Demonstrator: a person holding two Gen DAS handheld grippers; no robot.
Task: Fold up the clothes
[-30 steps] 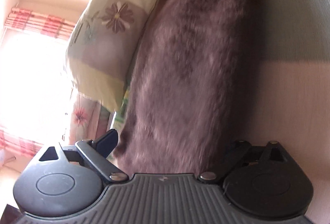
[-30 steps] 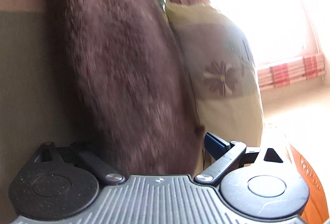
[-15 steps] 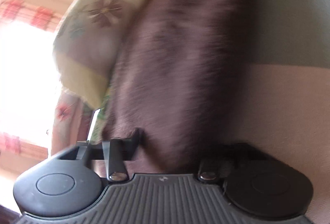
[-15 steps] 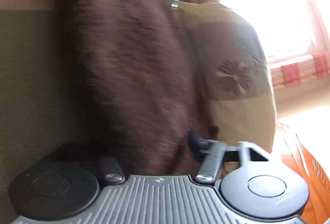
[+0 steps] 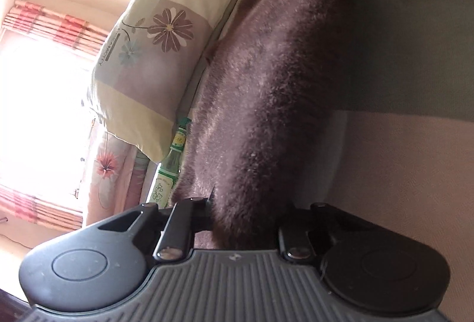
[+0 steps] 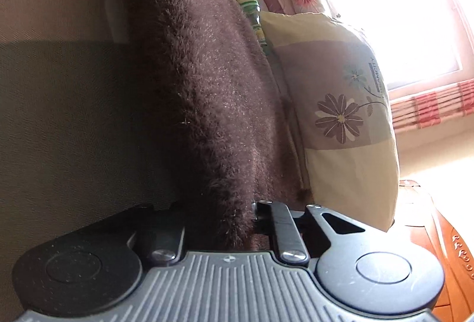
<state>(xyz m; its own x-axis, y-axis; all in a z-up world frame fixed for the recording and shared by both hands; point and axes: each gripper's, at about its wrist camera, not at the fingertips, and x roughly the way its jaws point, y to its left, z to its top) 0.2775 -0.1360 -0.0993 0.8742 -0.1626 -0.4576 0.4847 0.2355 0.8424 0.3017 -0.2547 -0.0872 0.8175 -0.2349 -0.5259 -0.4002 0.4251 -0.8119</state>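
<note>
**Both ends of the fleece pinched, fold not yet made**

The bed (image 5: 414, 174), covered in a pale sheet crossed by a band of shadow, carried everything in view. Along it lay the task's thing, a dark brown fleece garment (image 5: 266, 85), stretched as one long fuzzy strip from the near edge of each wrist view to the far end, where the other gripper's black frame showed at its top. In the right wrist view the same garment (image 6: 201, 91) ran up the middle of the picture. What kind of garment it was could not be told from these views, and no crease or doubled layer was clear.

Beside the strip, on the window side, leaned a cream pillow with a flower print (image 5: 154, 55), and just behind it stood a green glass bottle (image 5: 174, 156) against a flowered curtain.

The left gripper (image 5: 246, 221) had its jaws closing, with the garment's end bunched between them, the pads pressed into the pile. The right gripper (image 6: 219, 221) was closing likewise on the opposite end, fleece filling the narrow gap.

As a judgement, the task stood at an early stage: the cloth was laid out and seized at both ends, which looked like preparation for lifting one end over the other. The folding itself, and any squaring afterwards, remained to be done.
</note>
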